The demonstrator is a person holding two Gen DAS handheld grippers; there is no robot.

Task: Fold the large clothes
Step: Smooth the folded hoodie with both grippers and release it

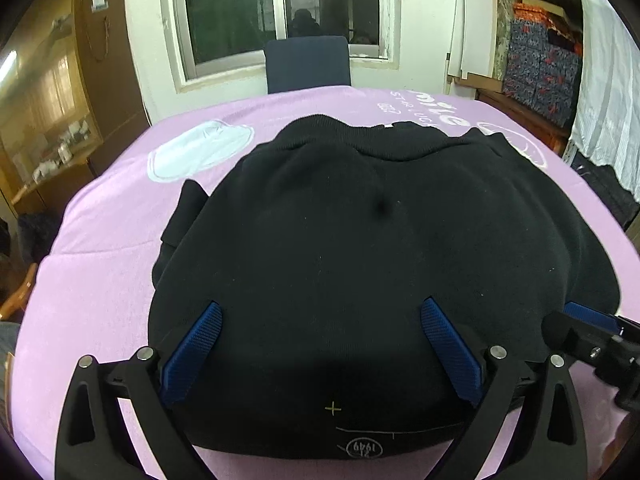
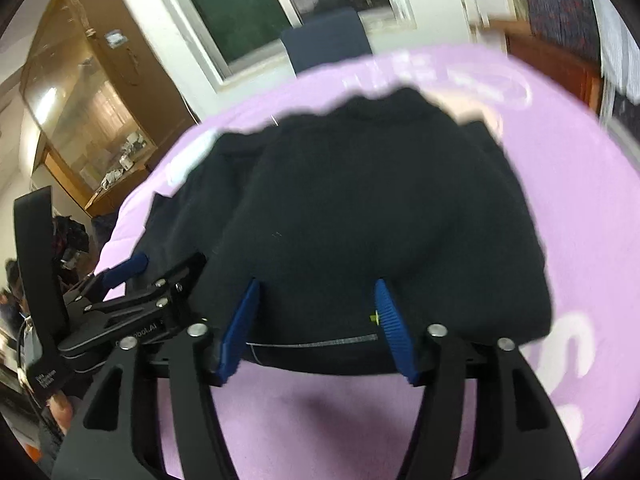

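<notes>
A black sweater [image 1: 360,248] lies folded on the pink-covered table [image 1: 100,280], its near edge bearing a small round logo. My left gripper [image 1: 320,312] is open, its blue fingers spread over the sweater's near edge. My right gripper [image 2: 316,292] is open too, fingers over the near edge of the sweater [image 2: 380,200]. The right gripper shows at the right edge of the left wrist view [image 1: 592,320], and the left gripper shows at the left of the right wrist view [image 2: 132,268]. A sleeve sticks out on the sweater's left side.
A blue chair [image 1: 308,64] stands behind the table under a window. A wooden glass cabinet [image 1: 44,120] is at the left. Patterned boxes [image 1: 540,72] and a white curtain are at the right. The pink cover [image 2: 580,220] has white print.
</notes>
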